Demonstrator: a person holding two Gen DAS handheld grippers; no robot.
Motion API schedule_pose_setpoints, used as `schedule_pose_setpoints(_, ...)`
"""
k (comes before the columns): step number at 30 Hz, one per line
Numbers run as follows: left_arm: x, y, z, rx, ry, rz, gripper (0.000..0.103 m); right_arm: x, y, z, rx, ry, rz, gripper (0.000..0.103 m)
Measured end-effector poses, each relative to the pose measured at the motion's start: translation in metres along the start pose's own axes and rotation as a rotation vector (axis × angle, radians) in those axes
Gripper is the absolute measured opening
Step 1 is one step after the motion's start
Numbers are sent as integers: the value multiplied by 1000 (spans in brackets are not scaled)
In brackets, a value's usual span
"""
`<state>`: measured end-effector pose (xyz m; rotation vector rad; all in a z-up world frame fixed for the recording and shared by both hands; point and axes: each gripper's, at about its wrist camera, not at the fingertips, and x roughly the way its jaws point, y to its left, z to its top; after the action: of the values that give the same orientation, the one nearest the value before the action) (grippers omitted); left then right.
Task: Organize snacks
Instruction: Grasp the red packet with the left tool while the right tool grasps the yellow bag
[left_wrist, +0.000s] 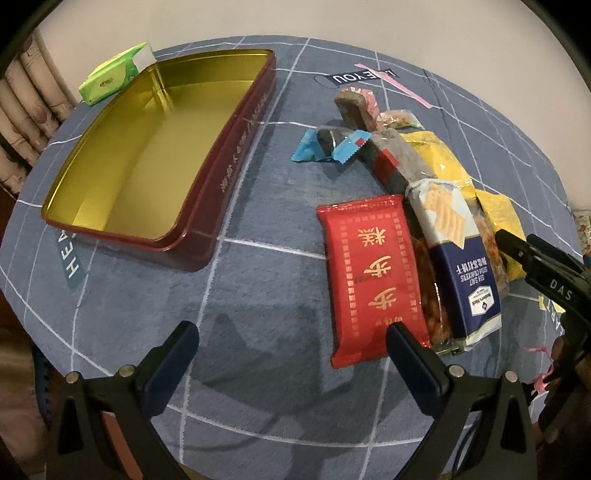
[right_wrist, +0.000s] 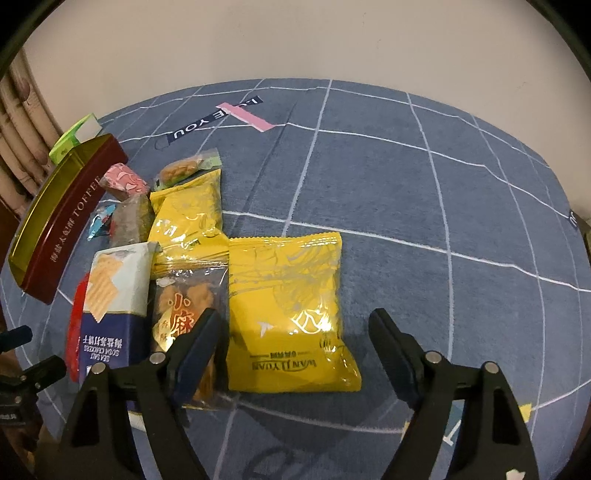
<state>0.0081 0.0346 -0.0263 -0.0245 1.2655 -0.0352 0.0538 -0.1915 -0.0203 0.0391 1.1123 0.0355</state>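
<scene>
Snacks lie in a loose heap on the blue grid-patterned cloth (left_wrist: 258, 280) that covers the desk, and I read the scene from the left side across.

Far left in my left wrist view, a green packet (left_wrist: 110, 75) rests at the back corner of the tin (left_wrist: 229, 155), touching its rim. The tin is red outside, gold inside, and I see nothing in it. It stands well apart from the heap.

My left gripper (left_wrist: 291, 339) hangs released above bare cloth, nothing between its fingers; its right finger overlaps the lower edge of the red packet (left_wrist: 369, 273) in the picture, though I cannot tell whether it touches.

Just right of the red packet lies the blue-and-white cracker pack (left_wrist: 458, 258), partly over a clear bag of orange snacks. Behind them sit a blue-wrapped sweet (left_wrist: 325, 146), a grey bar (left_wrist: 399, 162) and a pink-wrapped piece (left_wrist: 365, 98).

In my right wrist view the clear bag with red lettering (right_wrist: 184, 317) lies between the cracker pack and the large yellow packet (right_wrist: 288, 310); a second yellow packet (right_wrist: 188, 214) lies behind it, overlapping the clear bag's top.

My right gripper (right_wrist: 295, 332) straddles the large yellow packet, fingers apart and not pressing on it: the left finger (right_wrist: 199, 339) sits over the clear bag at the packet's left edge, the right finger stands clear of its right edge.
</scene>
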Motion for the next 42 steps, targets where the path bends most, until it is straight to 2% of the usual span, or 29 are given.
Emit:
schedule_pose_setpoints(2, 1, -2, 1, 2, 2, 3, 103, 4, -1, 1, 5, 11, 20, 67)
schedule_pose_setpoints(8, 4, -7, 4, 4, 9, 0, 103, 2, -2, -4, -1, 5, 32, 61)
schedule_pose_setpoints(10, 5, -11, 7, 7, 9, -1, 103, -1, -5, -7, 5, 5, 31, 56)
schedule_pose_setpoints(17, 7, -17, 19, -9, 41, -49, 103, -13, -19, -26, 38, 22, 30, 57)
schedule_pose_setpoints(21, 11, -20, 28, -25, 76, -104, 102, -16, -19, -32, 29, 15, 26, 57)
schedule_pose_setpoints(24, 15, -23, 32, -35, 103, -129, 91, -16, -19, -33, 33, 13, 27, 57)
schedule_pose_setpoints(26, 20, -26, 35, -33, 118, -140, 91, -16, -19, -32, 26, 12, 25, 58)
schedule_pose_setpoints(36, 35, -28, 42, -33, 121, -111, 90, -18, -19, -34, 26, 8, 28, 59)
schedule_pose_setpoints(39, 35, -34, 43, -1, 103, -89, 83, -18, -19, -34, 28, 8, 28, 59)
schedule_pose_setpoints(42, 33, -39, 43, 26, 80, -70, 67, -17, -18, -34, 26, 9, 26, 60)
